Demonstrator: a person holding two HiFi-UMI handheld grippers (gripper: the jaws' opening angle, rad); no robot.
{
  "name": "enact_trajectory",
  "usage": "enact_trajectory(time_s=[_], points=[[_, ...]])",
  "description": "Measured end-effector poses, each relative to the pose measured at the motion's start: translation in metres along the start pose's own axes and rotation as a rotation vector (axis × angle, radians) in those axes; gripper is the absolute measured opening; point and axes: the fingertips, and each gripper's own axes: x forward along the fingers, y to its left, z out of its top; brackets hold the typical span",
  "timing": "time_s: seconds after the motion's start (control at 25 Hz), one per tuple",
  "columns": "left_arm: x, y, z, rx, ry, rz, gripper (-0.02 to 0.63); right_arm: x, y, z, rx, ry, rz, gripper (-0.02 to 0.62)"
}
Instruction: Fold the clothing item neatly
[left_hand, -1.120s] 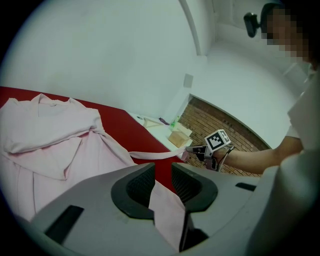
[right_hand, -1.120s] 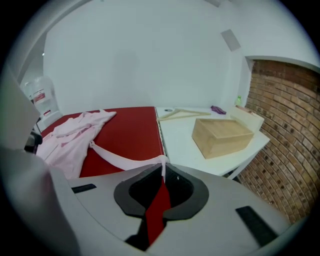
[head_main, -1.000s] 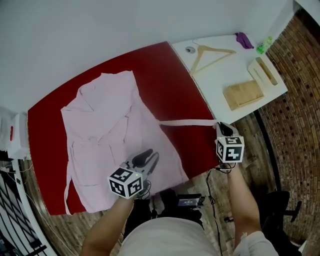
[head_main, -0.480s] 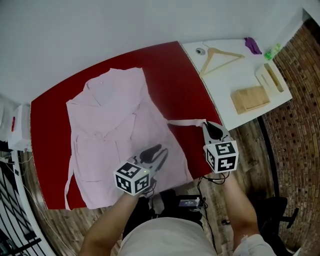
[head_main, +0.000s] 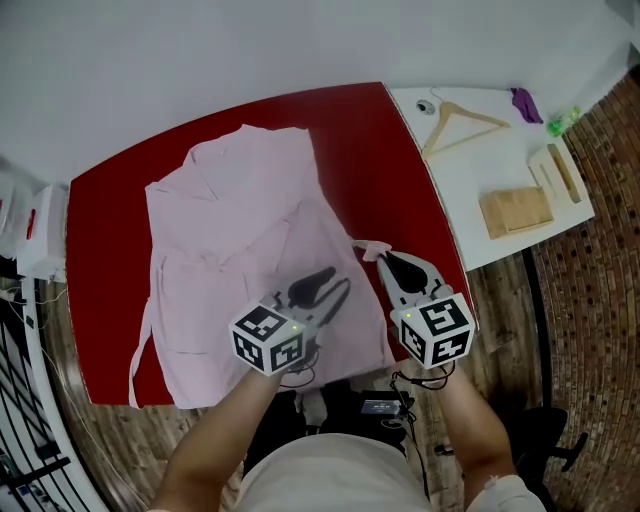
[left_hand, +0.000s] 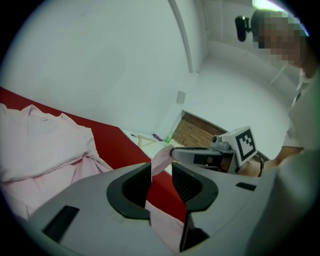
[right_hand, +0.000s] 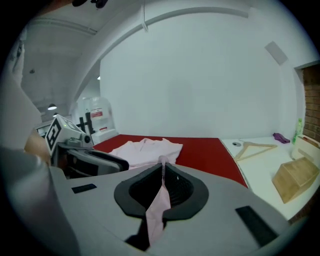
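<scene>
Head view: pink garment (head_main: 230, 230) spread flat on red tabletop (head_main: 110, 200); left tongs (head_main: 325, 288) over its lower half, right tongs (head_main: 383, 260) at its right edge.
Left gripper view: left tongs apart, garment beneath the gap.
Right gripper view: right tongs clamped together on pink belt strip (right_hand: 159, 205), its end hanging below.

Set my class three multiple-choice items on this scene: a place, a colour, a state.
1. The wooden hanger lies on: A the white side table; B a shelf; C a windowsill.
2. The table under the pink garment is: A blue; B red; C green.
3. The right gripper is: A open, empty; B shut on the hanger; C shut on the pink belt.
Key: A, it rests on the white top; B, red shows round the garment; C, its jaws pinch the belt.
</scene>
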Motion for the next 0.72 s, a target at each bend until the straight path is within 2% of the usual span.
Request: enact_trajectory(time_s=[0.16, 0.28, 0.6, 0.72], points=[[-0.005, 0.010, 0.013, -0.137, -0.079, -0.054, 0.116, 0.011, 0.032, 0.008, 0.016, -0.032, 0.107, 0.029], [-0.014, 0.017, 0.020, -0.244, -0.134, -0.099, 0.130, 0.020, 0.053, 0.009, -0.003, -0.031, 0.157, 0.029], [-0.050, 0.037, 0.016, -0.391, -0.189, -0.159, 0.135, 0.041, 0.104, 0.013, -0.073, -0.022, 0.229, 0.028], [-0.071, 0.047, 0.014, -0.414, -0.211, -0.147, 0.135, 0.050, 0.126, 0.013, -0.093, -0.012, 0.258, 0.028]])
